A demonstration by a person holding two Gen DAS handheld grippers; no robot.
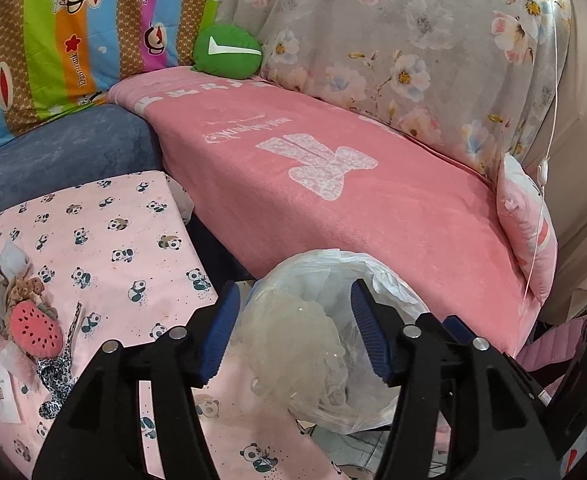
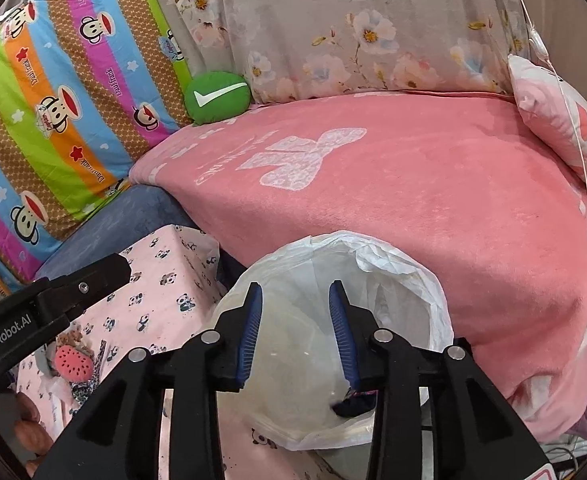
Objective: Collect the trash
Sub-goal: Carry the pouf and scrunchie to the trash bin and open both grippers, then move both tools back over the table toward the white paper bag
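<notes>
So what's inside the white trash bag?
In the white trash bag a small dark scrap lies near the bottom. Clear crumpled plastic sits inside too. Anything underneath is hidden.

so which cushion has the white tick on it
The round green cushion in the back corner; the pink one at the sofa's right end has no tick.

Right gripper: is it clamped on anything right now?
No. The right gripper hangs with its jaws apart above the lined trash bin, nothing between the pads.

The striped monkey sheet [image 1: 73, 40] reads "Paul Frank" and "Captain". The left gripper [image 2: 53, 304] body reads "GenRobot.AI". The green cushion [image 2: 217, 96] bears a white check mark.
</notes>
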